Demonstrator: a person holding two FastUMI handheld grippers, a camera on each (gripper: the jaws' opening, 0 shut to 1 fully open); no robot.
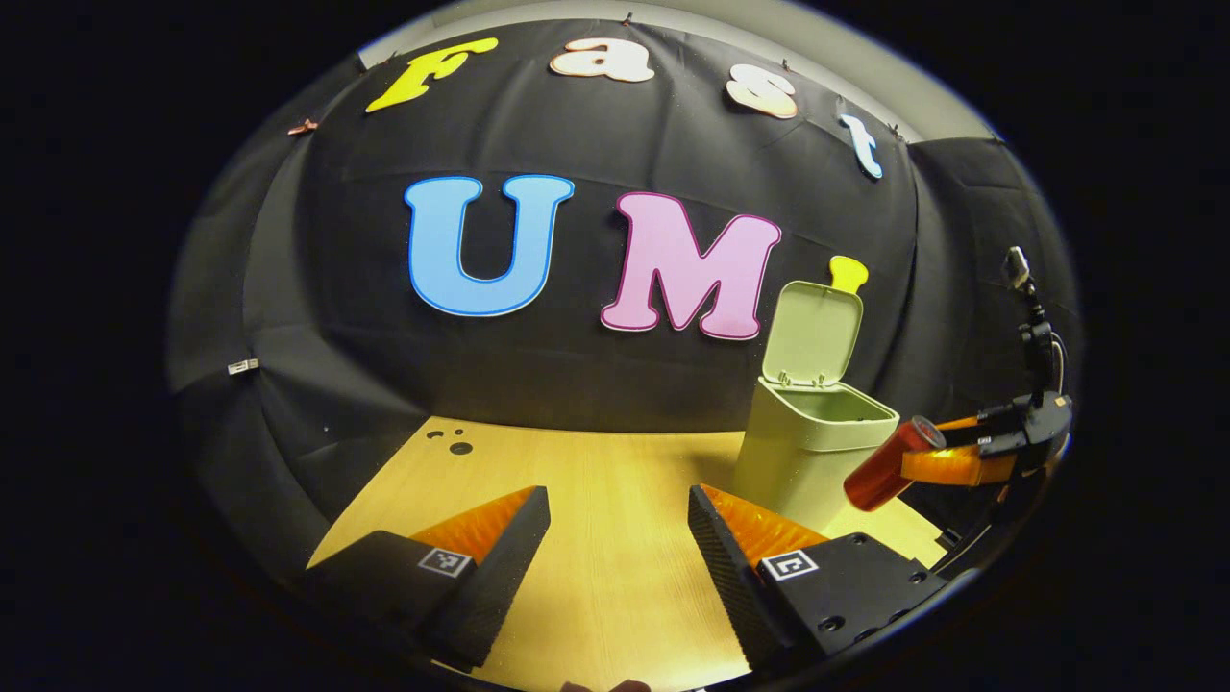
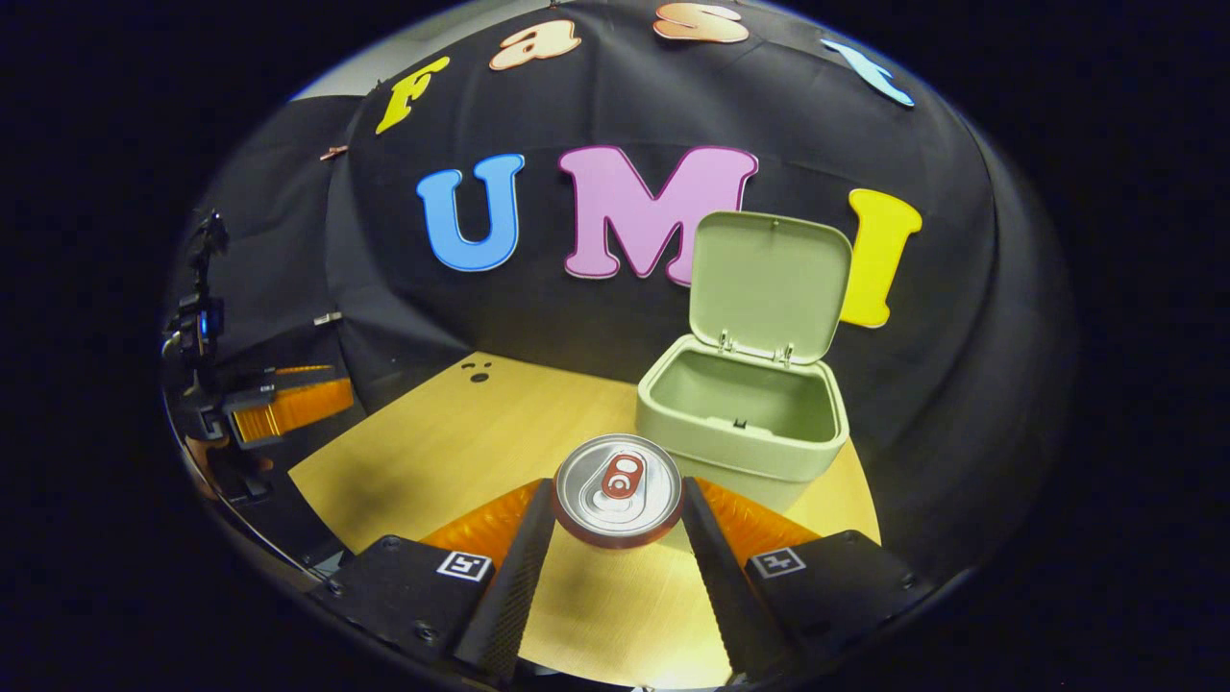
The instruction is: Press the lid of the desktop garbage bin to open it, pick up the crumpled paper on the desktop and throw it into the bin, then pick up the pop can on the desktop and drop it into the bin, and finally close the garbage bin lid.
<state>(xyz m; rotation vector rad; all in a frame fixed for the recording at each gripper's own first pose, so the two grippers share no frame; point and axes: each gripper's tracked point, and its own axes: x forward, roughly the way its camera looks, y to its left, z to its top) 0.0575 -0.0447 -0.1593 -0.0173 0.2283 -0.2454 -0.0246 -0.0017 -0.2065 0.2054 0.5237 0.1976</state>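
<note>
Landmark is the bin. Left claw (image 1: 618,524) sits left of the bin (image 1: 805,452), low over the bench (image 1: 596,471), fingers spread wide with bare bench between them, gripping nothing. In the right gripper view this claw (image 2: 288,404) appears far left of the bin, off the bench edge.

Bin stands upright on the bench (image 2: 452,432), lid (image 2: 769,284) swung up and back on its rear hinge, mouth open; inside contents cannot be told.

Pop can (image 1: 892,463) is held up just right of the bin's rim, clear of the bench, long axis tilted, its top end angled up toward the bin. In the right gripper view the pop can (image 2: 618,488) shows its top with pull tab facing the camera, just in front of the bin. Right claw (image 2: 617,514) is closed on it, both fingers pressing its sides; right claw (image 1: 961,452) seen right of the bin.
</note>
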